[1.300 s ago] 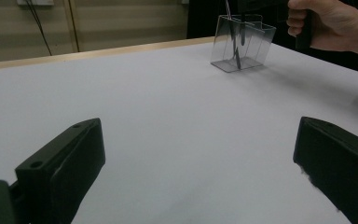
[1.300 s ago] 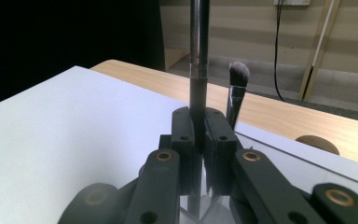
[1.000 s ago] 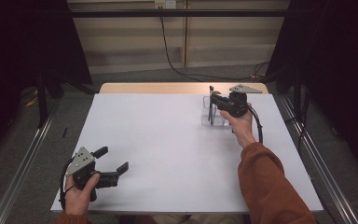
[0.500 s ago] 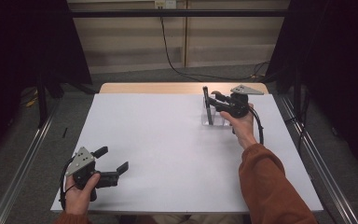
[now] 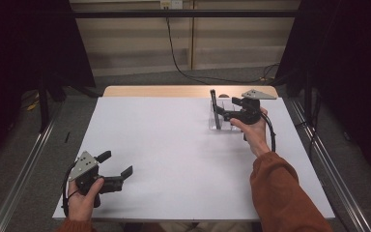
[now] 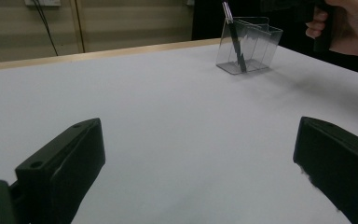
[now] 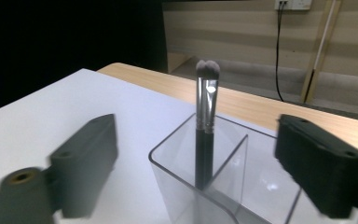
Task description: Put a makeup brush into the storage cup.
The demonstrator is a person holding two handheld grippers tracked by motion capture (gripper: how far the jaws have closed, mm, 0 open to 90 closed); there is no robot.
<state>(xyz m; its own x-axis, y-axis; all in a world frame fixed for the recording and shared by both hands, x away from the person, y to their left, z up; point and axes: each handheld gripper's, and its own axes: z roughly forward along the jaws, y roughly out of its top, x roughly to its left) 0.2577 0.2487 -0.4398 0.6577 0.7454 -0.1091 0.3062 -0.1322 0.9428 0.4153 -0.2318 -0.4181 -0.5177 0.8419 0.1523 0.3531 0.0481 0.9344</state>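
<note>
A clear acrylic holder with a divider stands at the table's far right. A black-handled makeup brush leans in it, bristles up. My right gripper hovers just right of the holder, and its jaws have just been opening. They now stand wide on either side of the brush, and the pads do not touch it. My left gripper rests open near the front left corner with nothing between its jaws.
White sheet covers the table, with a wooden strip along its far edge. Metal rails run down both sides. A cable hangs down the back wall. The right forearm in an orange sleeve lies over the table's right side.
The right jaws went from shut on the brush to wide open. The brush now stands free in the holder. The left gripper has not moved.
</note>
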